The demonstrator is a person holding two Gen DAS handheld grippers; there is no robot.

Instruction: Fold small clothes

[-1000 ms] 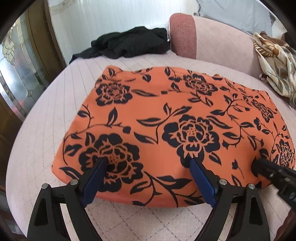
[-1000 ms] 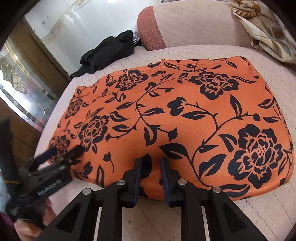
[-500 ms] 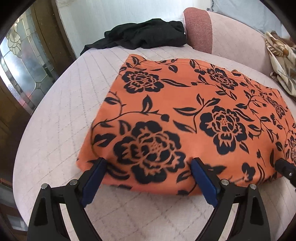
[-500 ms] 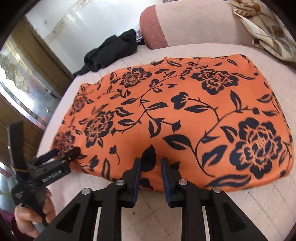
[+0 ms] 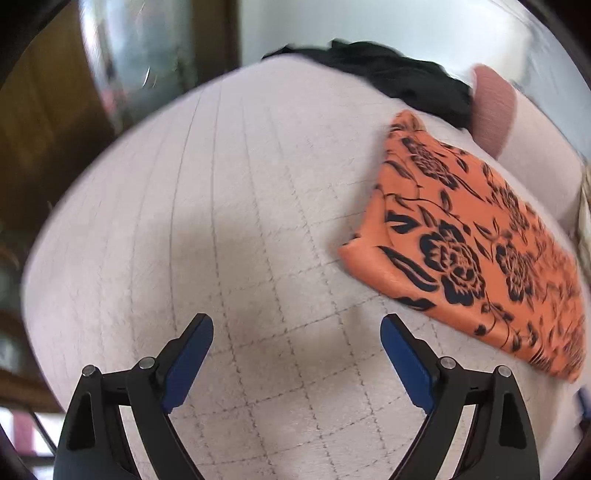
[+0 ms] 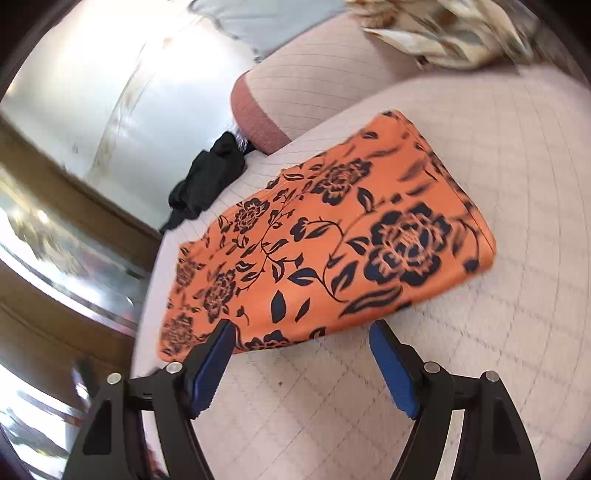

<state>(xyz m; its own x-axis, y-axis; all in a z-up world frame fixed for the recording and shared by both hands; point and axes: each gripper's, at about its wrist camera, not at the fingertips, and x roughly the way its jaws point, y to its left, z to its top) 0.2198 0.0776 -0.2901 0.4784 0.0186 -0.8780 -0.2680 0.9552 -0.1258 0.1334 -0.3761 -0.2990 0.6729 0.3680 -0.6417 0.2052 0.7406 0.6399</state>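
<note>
An orange garment with a black flower print (image 5: 476,236) lies folded and flat on the pale quilted cushion (image 5: 229,206). It also shows in the right wrist view (image 6: 332,243). My left gripper (image 5: 295,354) is open and empty, over bare cushion to the left of the garment. My right gripper (image 6: 301,354) is open and empty, just in front of the garment's near edge, with its left fingertip (image 6: 218,343) over the hem.
A black garment (image 5: 399,81) lies at the far side of the cushion, also seen in the right wrist view (image 6: 210,173). A pink bolster (image 6: 258,110) and a patterned beige cloth (image 6: 443,29) lie behind. A wooden cabinet with glass (image 5: 74,92) stands at the left.
My right gripper was shut at the garment's near edge and is now open. My left gripper has swung left off the garment. Both views are blurred by motion.
</note>
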